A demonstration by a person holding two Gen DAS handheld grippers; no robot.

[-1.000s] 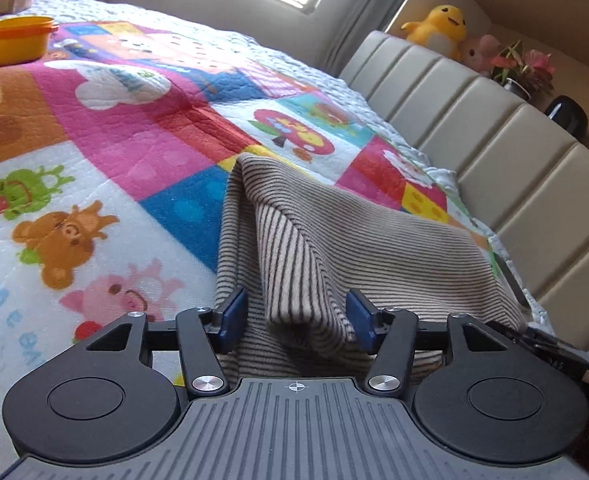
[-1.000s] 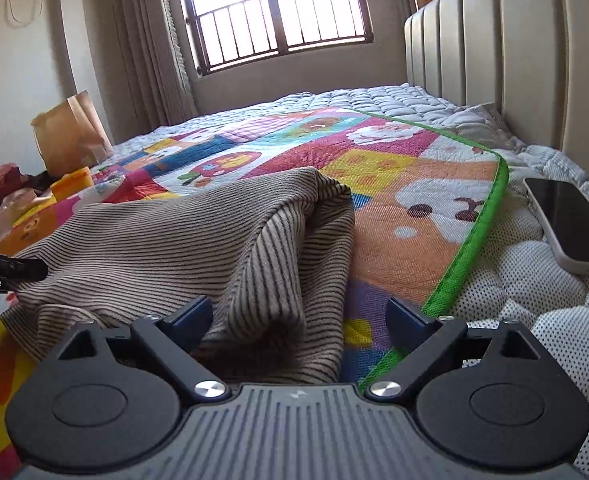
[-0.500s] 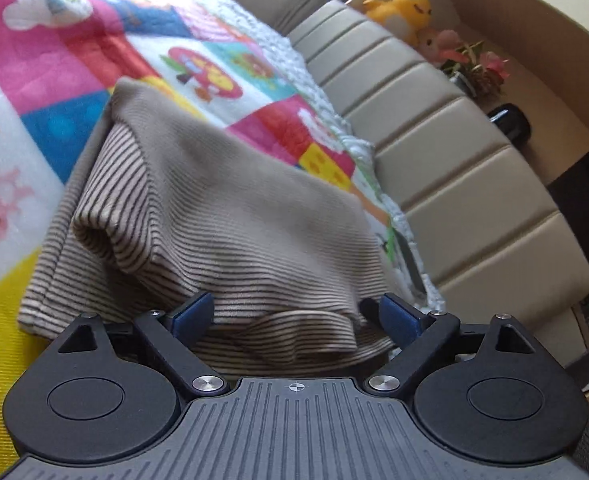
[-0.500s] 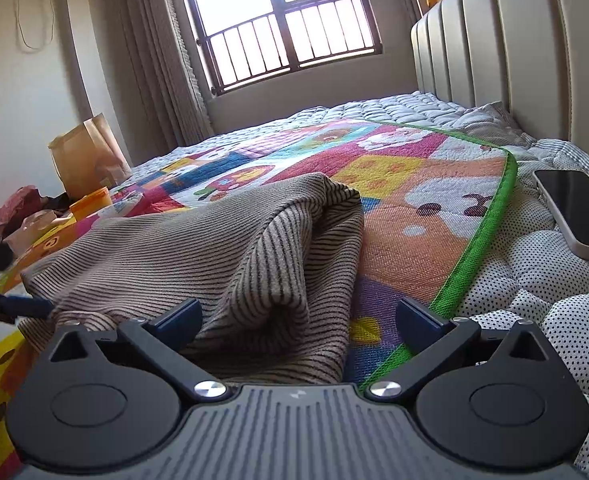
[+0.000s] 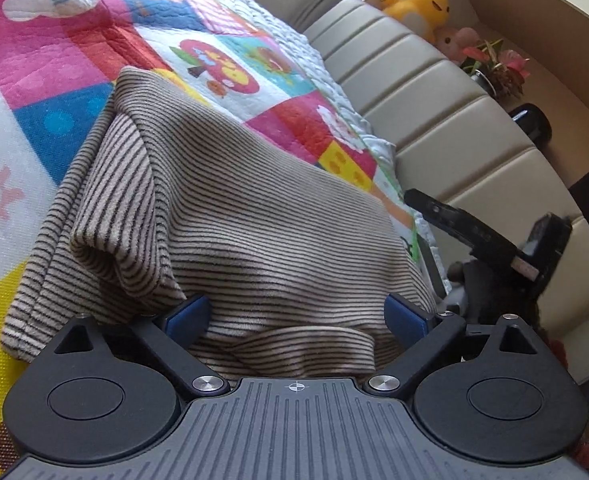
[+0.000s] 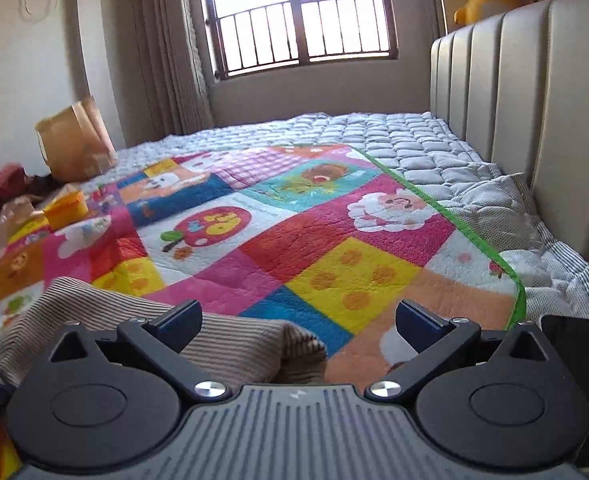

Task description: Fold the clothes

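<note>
A brown striped garment (image 5: 230, 216) lies folded in a thick bundle on the colourful quilt (image 5: 54, 52). My left gripper (image 5: 294, 316) is open, its blue pads on either side of the garment's near edge, gripping nothing. My right gripper (image 6: 298, 320) is open and empty, raised above the garment (image 6: 198, 344), which shows low at the left in the right wrist view. The right gripper also shows at the right in the left wrist view (image 5: 490, 240).
A padded beige headboard (image 6: 534, 120) runs along the bed's right side. A phone (image 6: 570, 344) lies by the quilt's green edge. A yellow container (image 6: 66, 208), a paper bag (image 6: 74, 140) and other clothes sit at the far left. A yellow duck toy (image 5: 418, 8) stands on the shelf.
My left gripper opened wider and let go of the garment's fold. My right gripper lifted and drew back, so the garment now sits low in its view.
</note>
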